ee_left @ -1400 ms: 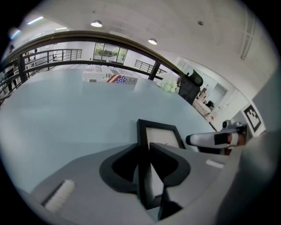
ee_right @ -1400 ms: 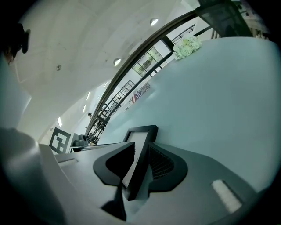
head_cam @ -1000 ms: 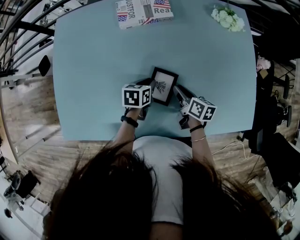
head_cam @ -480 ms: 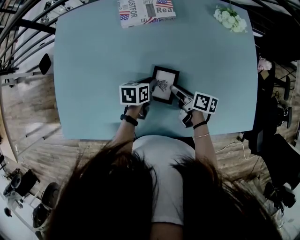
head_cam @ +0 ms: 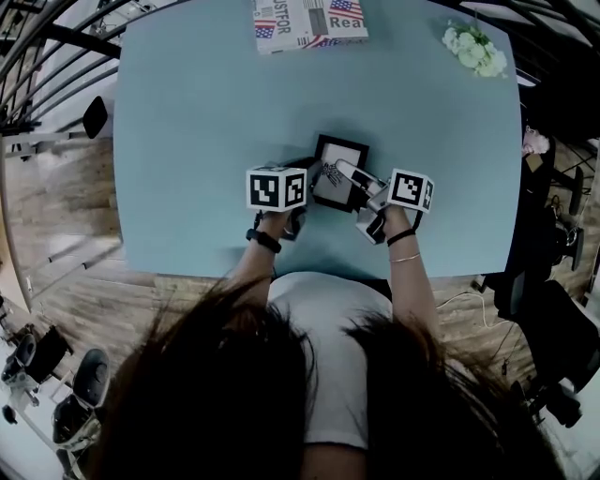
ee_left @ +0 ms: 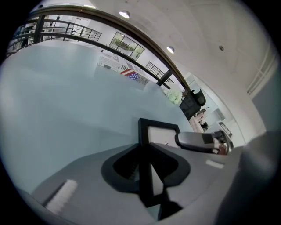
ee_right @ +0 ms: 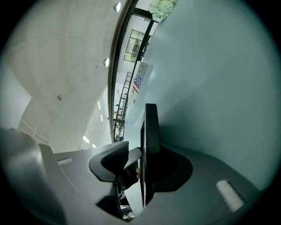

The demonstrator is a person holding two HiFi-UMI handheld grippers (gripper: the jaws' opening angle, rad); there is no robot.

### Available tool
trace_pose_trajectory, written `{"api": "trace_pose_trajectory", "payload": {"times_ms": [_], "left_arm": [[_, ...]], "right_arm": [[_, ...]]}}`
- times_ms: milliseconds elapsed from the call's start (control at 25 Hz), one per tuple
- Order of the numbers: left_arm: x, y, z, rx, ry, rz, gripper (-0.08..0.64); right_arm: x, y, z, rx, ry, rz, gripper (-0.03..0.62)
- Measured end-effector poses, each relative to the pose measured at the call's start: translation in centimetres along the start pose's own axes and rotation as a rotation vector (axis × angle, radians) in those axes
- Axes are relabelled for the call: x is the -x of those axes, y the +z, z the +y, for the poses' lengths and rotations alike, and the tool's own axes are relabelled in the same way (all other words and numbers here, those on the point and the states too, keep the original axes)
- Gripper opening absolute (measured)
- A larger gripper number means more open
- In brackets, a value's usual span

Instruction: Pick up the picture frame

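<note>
The black picture frame (head_cam: 343, 161) with a white print lies on the pale blue table (head_cam: 187, 141), right in front of me. My left gripper (head_cam: 307, 178) is shut on its left edge; in the left gripper view the frame's black border (ee_left: 146, 176) sits pinched between both pads. My right gripper (head_cam: 341, 178) reaches in from the right, and one grey finger (ee_left: 197, 141) lies across the print. In the right gripper view the frame (ee_right: 151, 136) shows edge-on between the wide-open jaws, with a gap to the ribbed left pad (ee_right: 112, 161).
A printed box with flag patterns (head_cam: 309, 21) lies at the table's far edge. White flowers (head_cam: 476, 47) sit at the far right corner. The table's near edge runs just below my hands. Wooden floor, railings and chairs surround the table.
My right gripper has swung left over the frame and its jaws have spread wide. The left gripper has kept its place on the frame's left edge.
</note>
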State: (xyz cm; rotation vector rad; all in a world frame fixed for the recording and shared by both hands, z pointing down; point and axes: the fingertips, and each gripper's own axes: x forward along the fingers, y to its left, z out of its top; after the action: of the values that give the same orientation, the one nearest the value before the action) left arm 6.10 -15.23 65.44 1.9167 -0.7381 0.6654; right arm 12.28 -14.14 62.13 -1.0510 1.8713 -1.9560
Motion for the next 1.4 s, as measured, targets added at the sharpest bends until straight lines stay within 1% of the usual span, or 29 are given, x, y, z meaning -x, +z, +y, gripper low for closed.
{"api": "trace_pose_trajectory", "payload": {"times_ms": [200,280,360,640,760,840,1000,1120,1240,1400], "left_arm": [[0.1,0.0,0.1,0.011,-0.007,0.001,0.132],[0.1,0.0,0.1,0.014,-0.008,0.001,0.133],[0.1,0.0,0.1,0.019,-0.009,0.000,0.133],[0.1,0.0,0.1,0.027,-0.009,-0.004,0.133],[0.2,0.0,0.1,0.046,-0.016,-0.007,0.133],[0.2,0.0,0.2,0.061,-0.021,-0.013,0.133],[0.3,0.0,0.2,0.077,-0.024,-0.025,0.133],[0.6,-0.2,0.2,0.094,-0.043,-0.032,0.135],[1.5,0.1,-0.1,0.087,-0.049,-0.059,0.138],[3.6,1.9,-0.7,0.044,-0.044,-0.137,0.137]], "right_arm": [[-0.9,0.4,0.2,-0.010,0.007,-0.014,0.150],[-1.0,0.4,-0.3,-0.001,-0.020,-0.014,0.108],[-1.0,0.4,-0.8,0.004,-0.050,-0.017,0.021],[-1.0,0.4,-0.8,0.007,-0.043,-0.024,0.017],[-1.0,0.3,-0.7,0.004,-0.036,-0.022,0.014],[-0.9,0.3,-0.7,0.002,-0.047,-0.019,0.014],[-1.0,0.3,-0.4,0.021,-0.044,-0.009,0.014],[-1.1,0.2,0.0,0.054,-0.033,0.004,0.014],[-0.7,0.1,0.5,0.081,-0.034,0.006,0.014],[0.2,0.4,2.0,0.122,-0.018,-0.007,0.014]]}}
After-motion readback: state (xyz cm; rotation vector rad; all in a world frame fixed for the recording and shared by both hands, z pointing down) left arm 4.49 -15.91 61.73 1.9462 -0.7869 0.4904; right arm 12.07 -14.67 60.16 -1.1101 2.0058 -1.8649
